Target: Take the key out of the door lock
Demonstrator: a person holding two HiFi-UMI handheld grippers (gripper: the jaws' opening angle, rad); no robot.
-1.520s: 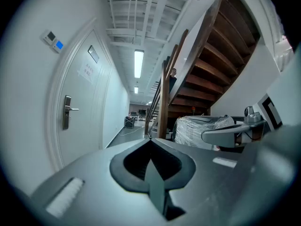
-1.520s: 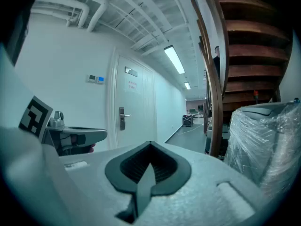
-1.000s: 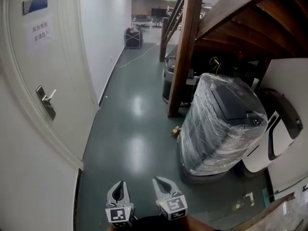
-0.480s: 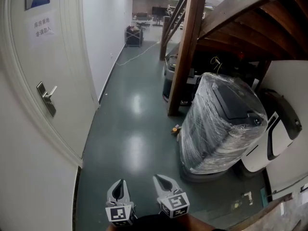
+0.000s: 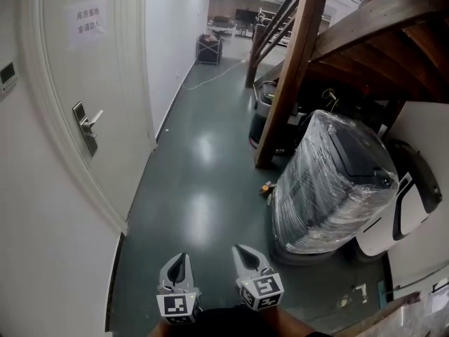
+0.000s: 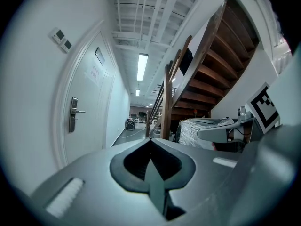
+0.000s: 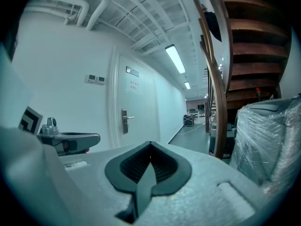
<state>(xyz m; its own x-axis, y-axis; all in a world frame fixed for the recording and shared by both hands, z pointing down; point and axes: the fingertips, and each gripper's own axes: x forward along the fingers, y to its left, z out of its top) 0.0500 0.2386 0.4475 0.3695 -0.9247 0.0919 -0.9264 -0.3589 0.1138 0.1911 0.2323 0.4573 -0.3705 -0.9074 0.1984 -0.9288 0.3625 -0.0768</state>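
Stretching toward twelve o'clock as a glossy dark-green floor (image 5: 200, 188), reflecting ceiling lights. Carrying a plastic-wrapped machine (image 5: 330, 188) at three o'clock, with a white-and-black unit (image 5: 405, 206) just beside it. Bearing a wooden stair post (image 5: 277, 118) at one o'clock, a small orange object (image 5: 266, 187) near the wrap, and a white cable (image 5: 207, 83) and dark cart (image 5: 210, 48) far off at twelve.

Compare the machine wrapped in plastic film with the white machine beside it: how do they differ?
The wrapped machine is covered in clear film; the white machine is bare. The wrapped machine shows a dark top; the white machine has a white shell with a black band. The wrapped machine stands nearer the wooden post; the white machine is partly hidden behind it. Both stand on the green floor.
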